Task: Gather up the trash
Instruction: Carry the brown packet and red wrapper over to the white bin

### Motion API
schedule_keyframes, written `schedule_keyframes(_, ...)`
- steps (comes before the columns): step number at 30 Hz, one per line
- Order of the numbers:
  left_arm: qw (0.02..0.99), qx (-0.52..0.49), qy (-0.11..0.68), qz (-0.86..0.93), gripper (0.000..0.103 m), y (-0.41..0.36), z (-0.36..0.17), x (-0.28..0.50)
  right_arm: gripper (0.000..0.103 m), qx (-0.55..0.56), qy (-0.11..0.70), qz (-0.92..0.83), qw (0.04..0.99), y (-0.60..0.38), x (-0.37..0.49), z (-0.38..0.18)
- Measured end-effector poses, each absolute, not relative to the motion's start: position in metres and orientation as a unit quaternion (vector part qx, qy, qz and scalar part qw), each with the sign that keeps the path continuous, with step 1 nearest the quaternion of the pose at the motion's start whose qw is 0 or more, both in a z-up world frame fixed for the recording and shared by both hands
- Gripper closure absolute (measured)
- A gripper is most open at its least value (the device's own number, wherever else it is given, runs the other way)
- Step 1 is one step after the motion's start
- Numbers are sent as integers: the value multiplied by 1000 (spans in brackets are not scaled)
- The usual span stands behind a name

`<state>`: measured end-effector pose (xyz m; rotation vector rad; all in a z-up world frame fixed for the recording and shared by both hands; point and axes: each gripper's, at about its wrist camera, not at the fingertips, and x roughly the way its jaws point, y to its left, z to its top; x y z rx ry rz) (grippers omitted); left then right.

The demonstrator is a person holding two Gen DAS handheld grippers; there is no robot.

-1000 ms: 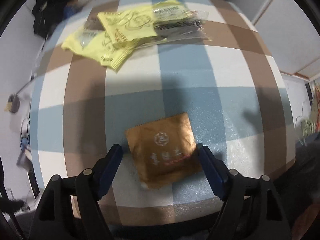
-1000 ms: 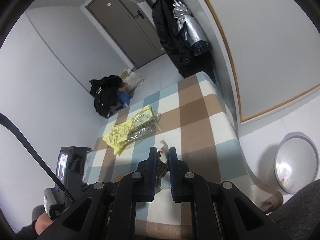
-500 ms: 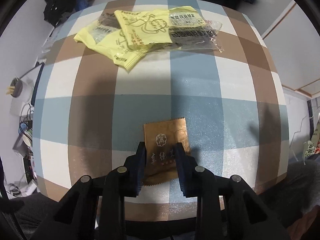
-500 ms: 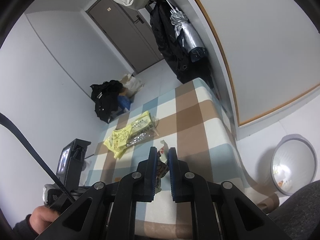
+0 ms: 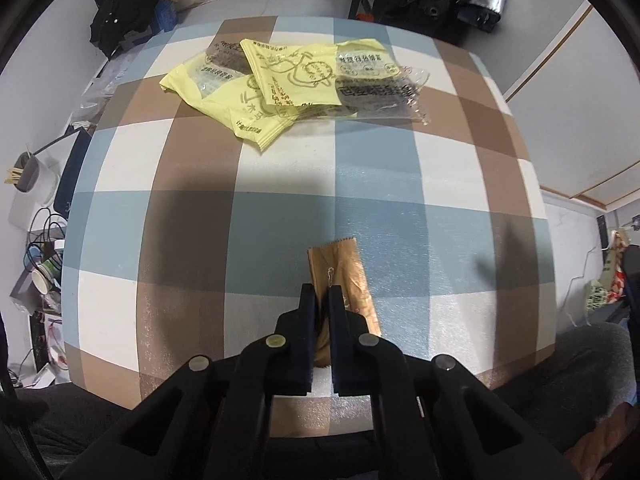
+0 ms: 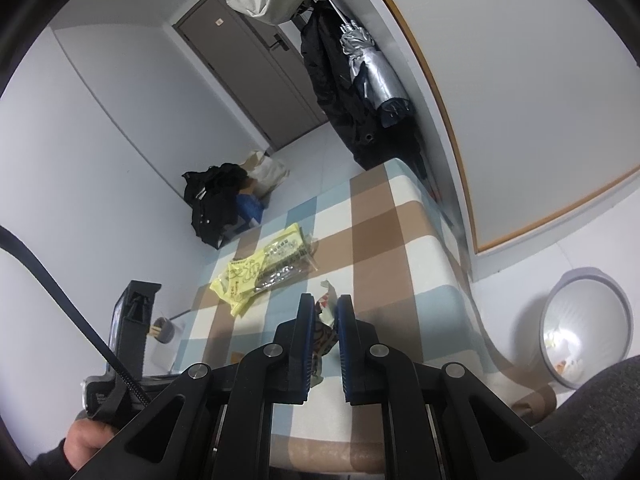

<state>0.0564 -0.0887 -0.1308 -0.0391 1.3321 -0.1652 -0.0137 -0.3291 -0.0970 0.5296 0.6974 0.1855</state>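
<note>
Black left gripper: jaws nearly closed, pinching the near end of a brown foil sachet that is squeezed into a narrow fold between the fingers.
Brown sachet position: its far end sticks out ahead of the fingertips, over a blue square of the checked tablecloth; whether it touches the cloth cannot be told.
Right gripper: jaws closed to a narrow gap, clamped on a crumpled wrapper with red, white and brown print, held above the table.
Yellow wrappers: a loose overlapping pile at the far end of the table, well apart from both grippers, with a clear printed plastic bag lying partly over them.
Bin: a round grey-rimmed bin with a light liner, on the floor to the right of the table, with a few scraps inside.
Table surroundings: dark clothes and bags heaped on the floor past the far end; coats and a folded silver umbrella hanging by the wall.
Holder: a hand at lower left of the right view grips the other tool's handle.
</note>
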Motion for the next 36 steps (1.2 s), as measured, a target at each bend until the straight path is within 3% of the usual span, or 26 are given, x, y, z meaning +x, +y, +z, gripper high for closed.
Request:
schedule_keyframes(19,826,-13,540,-161,102,-130,-69,53,92,253,295,91,917,-353,-19,-57)
schedule_keyframes(28,842,4,477,-251,102,-195,-16,58,92,246,268,58,930,-411,-25,-28)
schedule_keyframes(36,824,22,463,-326,102,-272,-6,65,92,258,246,-6,934,-489,-42,-17)
